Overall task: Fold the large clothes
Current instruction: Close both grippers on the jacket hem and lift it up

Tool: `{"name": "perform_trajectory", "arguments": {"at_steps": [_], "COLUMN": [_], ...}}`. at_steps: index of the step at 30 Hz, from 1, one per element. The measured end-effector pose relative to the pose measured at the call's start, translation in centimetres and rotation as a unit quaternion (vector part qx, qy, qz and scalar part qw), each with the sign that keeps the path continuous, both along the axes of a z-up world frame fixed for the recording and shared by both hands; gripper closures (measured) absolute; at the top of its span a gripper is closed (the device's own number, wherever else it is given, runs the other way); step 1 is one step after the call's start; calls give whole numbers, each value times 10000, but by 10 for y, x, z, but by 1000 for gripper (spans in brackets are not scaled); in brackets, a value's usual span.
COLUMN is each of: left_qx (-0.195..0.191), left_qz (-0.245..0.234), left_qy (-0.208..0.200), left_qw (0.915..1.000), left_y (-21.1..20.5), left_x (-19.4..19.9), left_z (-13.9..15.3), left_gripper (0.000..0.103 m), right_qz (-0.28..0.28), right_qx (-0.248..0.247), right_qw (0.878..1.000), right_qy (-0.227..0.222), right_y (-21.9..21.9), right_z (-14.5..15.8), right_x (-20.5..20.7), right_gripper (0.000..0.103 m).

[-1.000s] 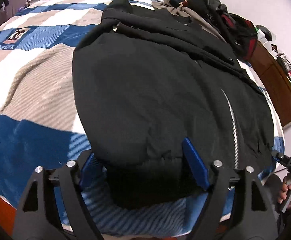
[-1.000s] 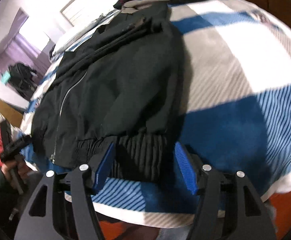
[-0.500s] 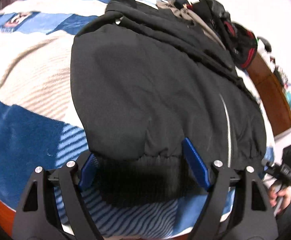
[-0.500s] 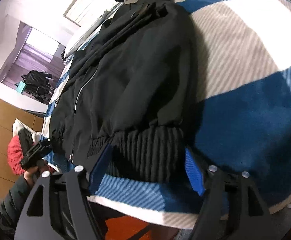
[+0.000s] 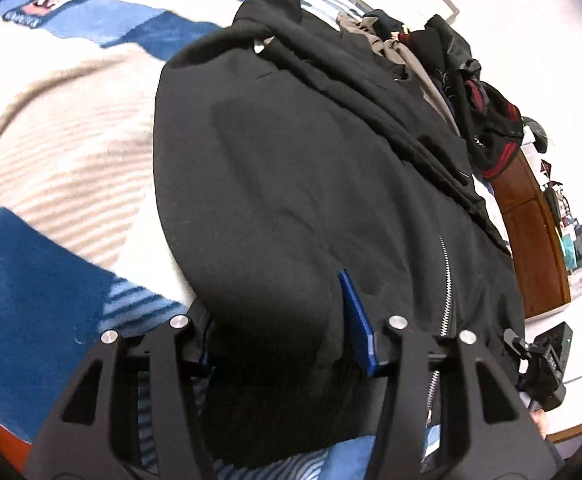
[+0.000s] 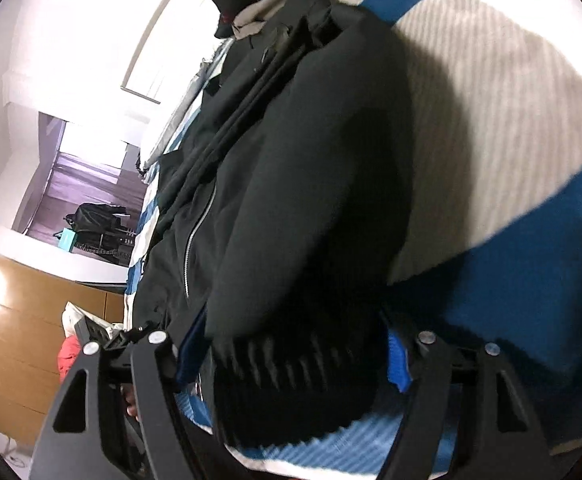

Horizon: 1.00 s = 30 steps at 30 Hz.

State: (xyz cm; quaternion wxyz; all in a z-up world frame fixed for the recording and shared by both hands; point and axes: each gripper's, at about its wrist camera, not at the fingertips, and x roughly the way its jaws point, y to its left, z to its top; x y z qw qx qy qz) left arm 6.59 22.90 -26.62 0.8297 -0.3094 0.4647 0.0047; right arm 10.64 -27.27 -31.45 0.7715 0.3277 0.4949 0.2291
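Observation:
A black zip-up jacket (image 5: 291, 160) lies spread on a striped bed blanket (image 5: 51, 120), its silver zipper (image 5: 447, 280) running down the right side. My left gripper (image 5: 277, 308) straddles the near end of the jacket's left sleeve. Its jaws are closing, and the blue pads squeeze the bunched black fabric between them. In the right wrist view the same jacket (image 6: 311, 160) fills the middle. My right gripper (image 6: 295, 344) stands open around the ribbed cuff (image 6: 291, 380) of the other sleeve, its pads just clear of it.
A heap of dark and beige clothes (image 5: 471, 80) sits at the far end of the bed. A brown wooden dresser (image 5: 531, 232) stands beyond the bed's right side, and wooden cabinets (image 6: 19, 340) and a doorway (image 6: 95, 220) lie to the left. The blanket (image 6: 511, 120) ends just below both grippers.
Both views have rolled and drawn a little closer to the jacket. The left jaws have narrowed onto the sleeve end. The right jaws have slid further over the ribbed cuff.

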Motion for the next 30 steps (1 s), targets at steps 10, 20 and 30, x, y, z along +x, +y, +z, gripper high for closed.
{"name": "perform_trajectory", "arguments": {"at_steps": [10, 20, 30], "left_qx": [-640, -966, -1076], "left_qz": [-195, -482, -623], "left_qy": [-599, -1534, -1897], "left_qw": [9960, 9822, 9739], "left_y": [6, -7, -29], "left_x": [-10, -34, -151], "left_z": [35, 111, 147], "left_gripper": [83, 83, 83], "right_qz": [99, 231, 740], "right_qx": [771, 1128, 1208], "right_qw": [9968, 9923, 9862], "right_qy": [173, -456, -855], "right_y": [-8, -30, -62], "right_z": [17, 96, 137], "right_x": [3, -15, -110], "right_gripper": [63, 69, 69]}}
